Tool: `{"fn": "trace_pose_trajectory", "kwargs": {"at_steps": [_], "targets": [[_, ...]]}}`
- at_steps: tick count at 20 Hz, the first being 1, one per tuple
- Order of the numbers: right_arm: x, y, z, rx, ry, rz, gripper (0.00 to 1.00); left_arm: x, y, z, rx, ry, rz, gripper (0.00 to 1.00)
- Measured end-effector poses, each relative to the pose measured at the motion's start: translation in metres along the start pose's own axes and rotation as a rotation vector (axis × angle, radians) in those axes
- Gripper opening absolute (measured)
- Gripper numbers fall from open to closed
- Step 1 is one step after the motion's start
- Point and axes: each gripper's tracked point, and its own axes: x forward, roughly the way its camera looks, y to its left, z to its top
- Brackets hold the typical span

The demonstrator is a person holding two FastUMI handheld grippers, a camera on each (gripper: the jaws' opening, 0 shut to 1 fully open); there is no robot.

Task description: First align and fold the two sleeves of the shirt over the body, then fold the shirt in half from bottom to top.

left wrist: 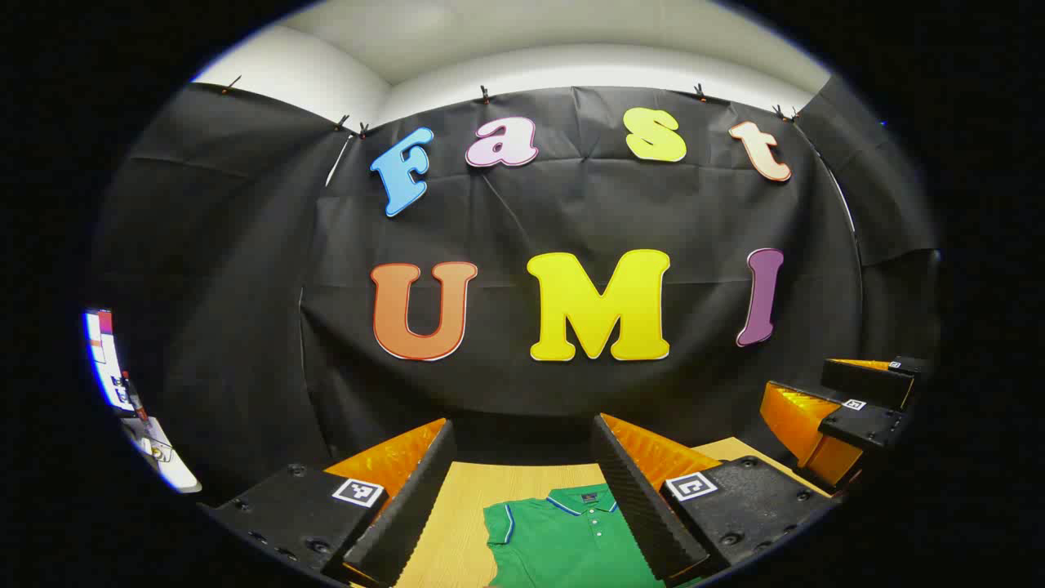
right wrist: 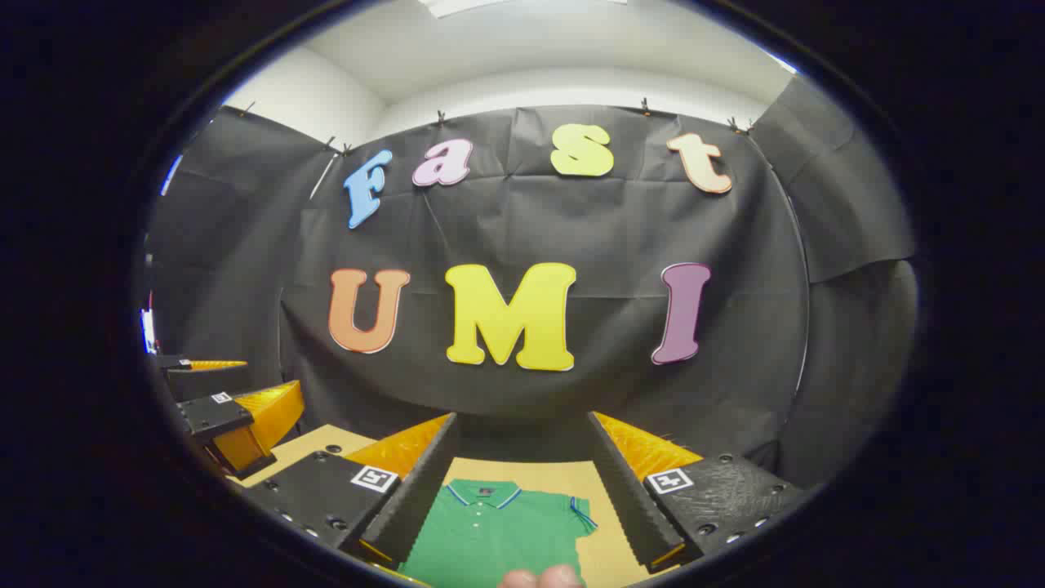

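two grippers are up above the table (left wrist: 457,523), both aimed level at the black cloth wall (left wrist: 571,212), and both have their jaws spread wide with nothing between the fingers. your left gripper (left wrist: 522,490) looks down past its fingers at the green shirt (left wrist: 563,539), which lies flat on the wooden table with its collar toward the wall; this view catches the shirt's left sleeve with its striped cuff. far to the right of that view sits your right gripper (left wrist: 849,416), held well apart at about the same height. in the right gripper view, your right gripper (right wrist: 522,482) frames the shirt (right wrist: 498,531), this time showing the opposite sleeve, and two fingertips (right wrist: 539,578) of a hand poke in at the bottom edge. your left gripper (right wrist: 233,420) sits far left there.
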Motion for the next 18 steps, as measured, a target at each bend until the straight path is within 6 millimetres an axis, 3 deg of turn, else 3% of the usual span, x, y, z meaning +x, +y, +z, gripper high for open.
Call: {"fn": "trace_pose_trajectory", "kwargs": {"at_steps": [8, 18], "targets": [[0.012, -0.015, 0.003, 0.020, -0.008, -0.002, 0.94, 0.015, -0.008, -0.003, -0.005, 0.008, 0.001, 1.00], [0.016, -0.040, -0.005, 0.023, 0.024, -0.017, 0.95, 0.018, -0.024, -0.001, 0.008, 0.004, -0.010, 1.00]]}}
